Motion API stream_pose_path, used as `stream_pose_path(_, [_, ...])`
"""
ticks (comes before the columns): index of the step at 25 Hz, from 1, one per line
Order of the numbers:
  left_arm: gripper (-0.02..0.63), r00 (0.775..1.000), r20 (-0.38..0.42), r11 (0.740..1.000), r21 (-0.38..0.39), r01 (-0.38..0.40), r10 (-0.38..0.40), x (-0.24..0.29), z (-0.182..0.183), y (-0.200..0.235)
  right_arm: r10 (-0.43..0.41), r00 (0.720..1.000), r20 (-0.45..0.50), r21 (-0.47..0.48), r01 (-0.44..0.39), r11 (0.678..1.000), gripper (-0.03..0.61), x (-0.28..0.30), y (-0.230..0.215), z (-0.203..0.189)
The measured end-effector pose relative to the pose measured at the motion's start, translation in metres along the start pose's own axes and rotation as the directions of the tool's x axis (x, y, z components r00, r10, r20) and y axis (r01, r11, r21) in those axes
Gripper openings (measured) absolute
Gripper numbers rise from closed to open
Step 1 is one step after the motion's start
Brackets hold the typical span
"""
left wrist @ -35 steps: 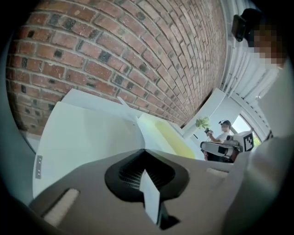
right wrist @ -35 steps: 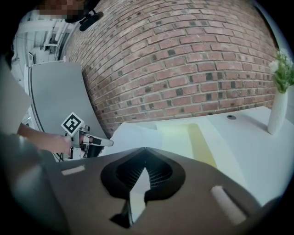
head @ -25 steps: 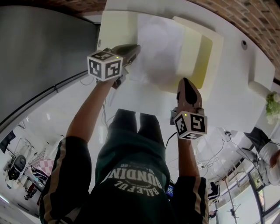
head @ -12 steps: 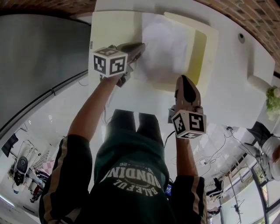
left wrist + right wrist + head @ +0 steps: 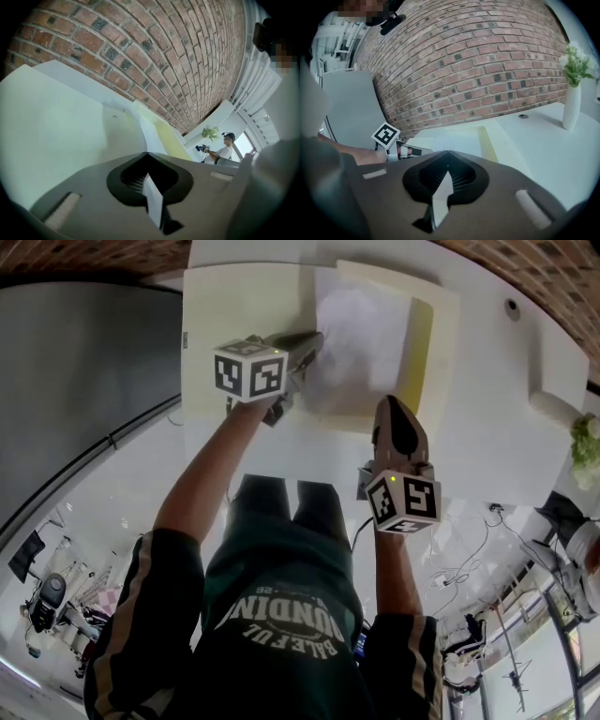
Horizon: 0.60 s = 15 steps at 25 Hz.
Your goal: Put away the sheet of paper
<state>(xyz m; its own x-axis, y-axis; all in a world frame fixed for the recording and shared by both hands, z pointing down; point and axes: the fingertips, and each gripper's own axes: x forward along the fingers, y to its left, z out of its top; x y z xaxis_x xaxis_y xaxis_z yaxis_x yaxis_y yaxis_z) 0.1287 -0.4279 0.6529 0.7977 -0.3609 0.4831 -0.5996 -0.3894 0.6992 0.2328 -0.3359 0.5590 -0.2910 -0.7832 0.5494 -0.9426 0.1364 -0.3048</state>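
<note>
while left gripper (image 5: 316, 337) pinches the sheet of paper (image 5: 364, 329) edge, right gripper (image 5: 394, 405) hovers clenched; folder (image 5: 242, 315) lies open

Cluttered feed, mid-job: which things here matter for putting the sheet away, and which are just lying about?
Job:
sheet of paper
open yellow folder under it
left gripper, at the sheet's left edge
right gripper, by the folder's near edge

Lying about:
vase of flowers
round hole in the tabletop
person in the background

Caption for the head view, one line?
Closed left tongs at the sheet of paper on a pale yellow folder; right tongs hover nearby.
</note>
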Motion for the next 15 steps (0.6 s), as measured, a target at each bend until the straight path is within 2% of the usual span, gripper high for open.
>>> stream_pose_path(11, [0.012,0.999,-0.045,1.000,-0.021,0.014,-0.015,0.021,-0.009,-0.008,-0.021,1.000,0.009,0.023,0.021,1.000,0.000,-0.003,-0.011,0.002])
stream_pose_path(15, [0.012,0.999,-0.047,1.000,-0.017,-0.003,0.002,0.026,-0.009,-0.010,-0.022,1.000,0.009,0.031,0.022,0.999,0.000,-0.004,-0.011,0.001])
